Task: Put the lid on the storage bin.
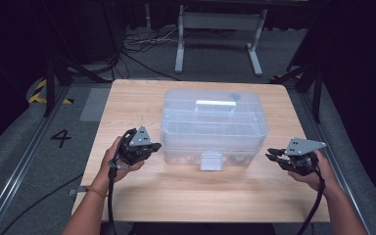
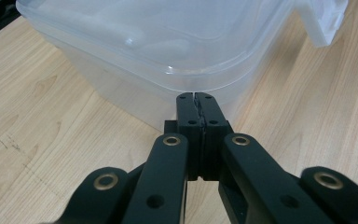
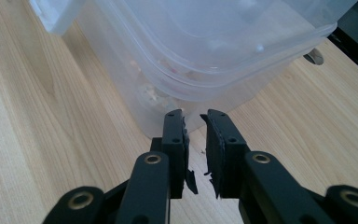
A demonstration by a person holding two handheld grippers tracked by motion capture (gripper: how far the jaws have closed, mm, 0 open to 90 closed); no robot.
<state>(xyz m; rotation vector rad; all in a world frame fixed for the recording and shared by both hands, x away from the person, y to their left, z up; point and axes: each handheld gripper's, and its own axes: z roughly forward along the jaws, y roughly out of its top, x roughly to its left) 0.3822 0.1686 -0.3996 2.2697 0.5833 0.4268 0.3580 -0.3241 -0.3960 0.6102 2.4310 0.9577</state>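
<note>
Clear plastic storage box (image 1: 213, 125) with its lid on, standing at the centre of the wooden table (image 1: 127, 105); a latch tab (image 1: 210, 160) hangs at the box's 6 o'clock side. Left gripper (image 1: 155, 146) at the box's 8 o'clock corner, just beside it — in the left gripper view its jaws are pressed together, tips (image 2: 196, 99) close against the box wall (image 2: 135, 93), holding nothing. Right gripper (image 1: 270, 154) at the 4 o'clock corner, near the box; in the right gripper view its tips (image 3: 196, 115) stand slightly apart, a narrow gap between them, empty, pointing at the box's lower corner (image 3: 168, 93). Each gripper is held in a hand.
</note>
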